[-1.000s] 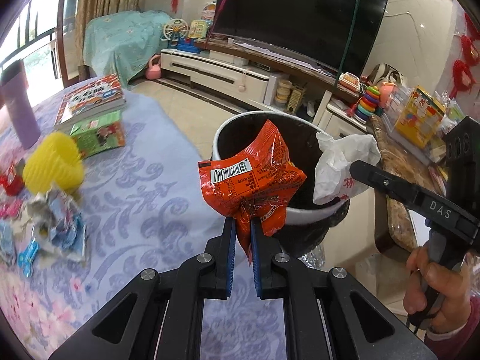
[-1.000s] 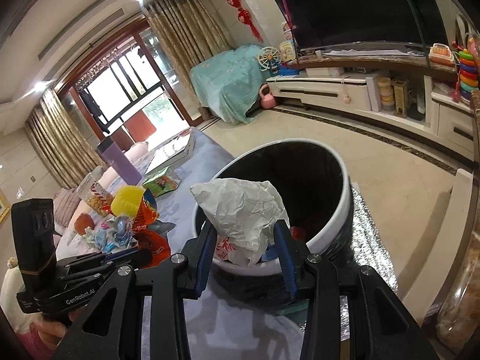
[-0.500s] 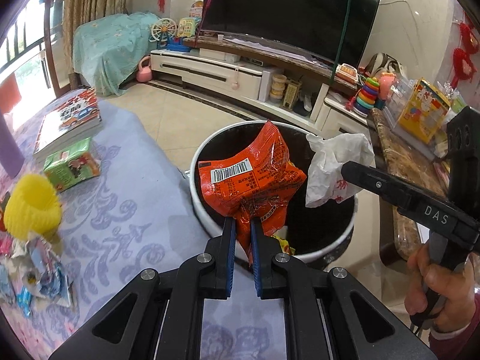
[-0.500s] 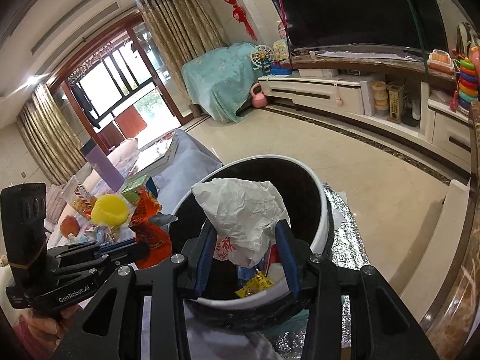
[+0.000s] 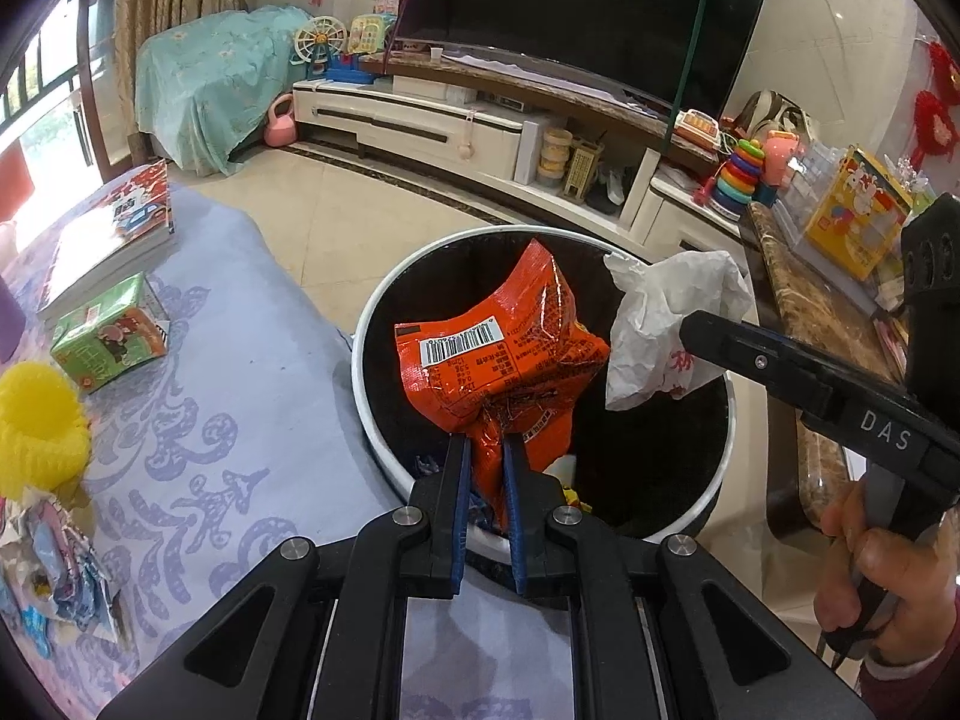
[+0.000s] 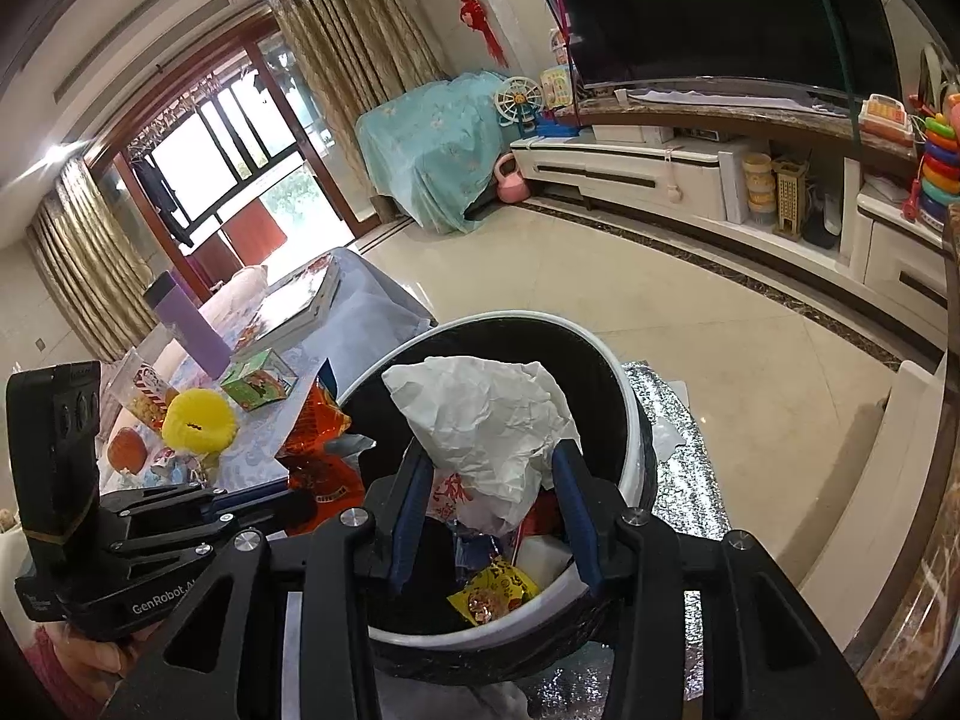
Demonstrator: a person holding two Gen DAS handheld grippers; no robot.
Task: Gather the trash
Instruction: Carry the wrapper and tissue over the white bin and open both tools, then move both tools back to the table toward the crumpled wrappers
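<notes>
My left gripper [image 5: 485, 453] is shut on an orange snack wrapper [image 5: 504, 354] and holds it over the open mouth of the white-rimmed black trash bin [image 5: 366, 324]. My right gripper [image 6: 493, 467] is shut on a crumpled white paper bag [image 6: 486, 420], also over the bin [image 6: 630, 396]. The white bag [image 5: 666, 324] shows in the left wrist view just right of the wrapper, and the wrapper [image 6: 315, 420] shows at the bin's left edge in the right wrist view. Trash, including a yellow packet [image 6: 495, 597], lies inside the bin.
A table with a lilac patterned cloth [image 5: 240, 396] stands left of the bin. On it are books [image 5: 114, 234], a green carton [image 5: 108, 339], a yellow cup-shaped object [image 5: 39, 429] and crumpled wrappers [image 5: 66, 564]. A TV stand [image 5: 432, 120] and a cluttered counter [image 5: 822, 300] lie beyond.
Both grippers have moved forward with their loads, from the bin's near edge to over its mouth. The bin's contents have come into view.
</notes>
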